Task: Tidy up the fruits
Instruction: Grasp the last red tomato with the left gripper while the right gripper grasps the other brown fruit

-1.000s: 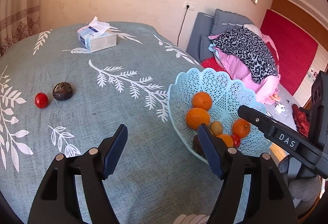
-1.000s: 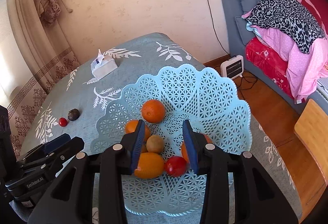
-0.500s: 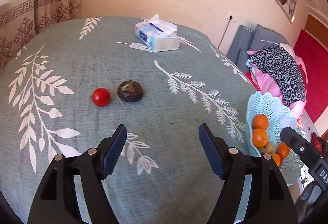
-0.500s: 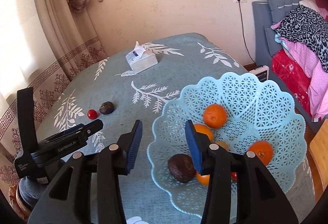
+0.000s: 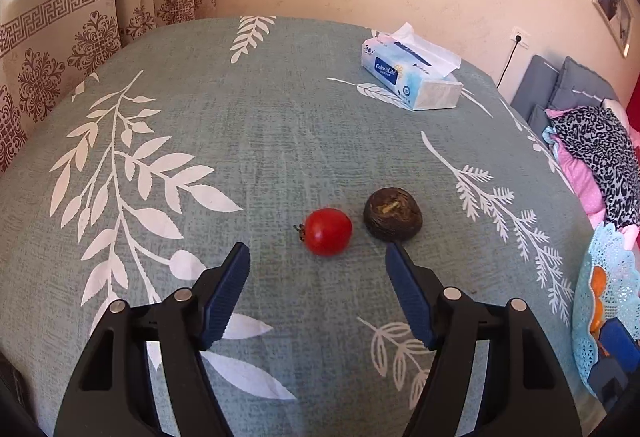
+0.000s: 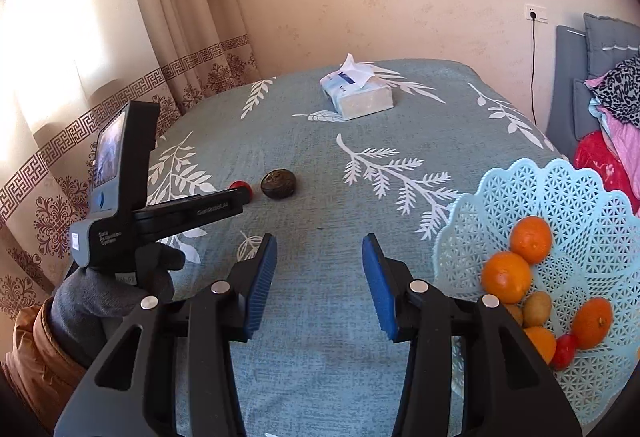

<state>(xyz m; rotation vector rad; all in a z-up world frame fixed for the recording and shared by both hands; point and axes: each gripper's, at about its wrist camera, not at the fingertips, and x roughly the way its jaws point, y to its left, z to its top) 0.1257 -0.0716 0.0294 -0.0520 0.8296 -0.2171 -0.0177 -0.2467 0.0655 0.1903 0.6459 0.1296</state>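
Note:
A small red tomato point(image 5: 328, 231) and a dark brown round fruit point(image 5: 393, 213) lie side by side on the teal leaf-print tablecloth point(image 5: 260, 141). My left gripper point(image 5: 318, 257) is open and empty, just short of the tomato. The light blue lattice basket point(image 6: 568, 205) holds several oranges point(image 6: 506, 277), a kiwi point(image 6: 537, 309) and a red tomato point(image 6: 565, 351). My right gripper point(image 6: 319, 257) is open and empty, left of the basket. The left gripper point(image 6: 240, 197) shows in the right wrist view, partly hiding the tomato point(image 6: 239, 184) beside the dark fruit point(image 6: 279, 183).
A tissue box point(image 5: 412, 77) stands at the far side of the table. A curtain point(image 5: 80, 37) hangs behind the table's left edge. A bed with piled clothes point(image 5: 600, 153) is to the right. The basket's edge point(image 5: 608, 293) shows at the left wrist view's right border.
My left gripper has swung left, away from the basket, and closed in on the tomato and dark fruit. My right gripper has pulled back left off the basket. Both stay open.

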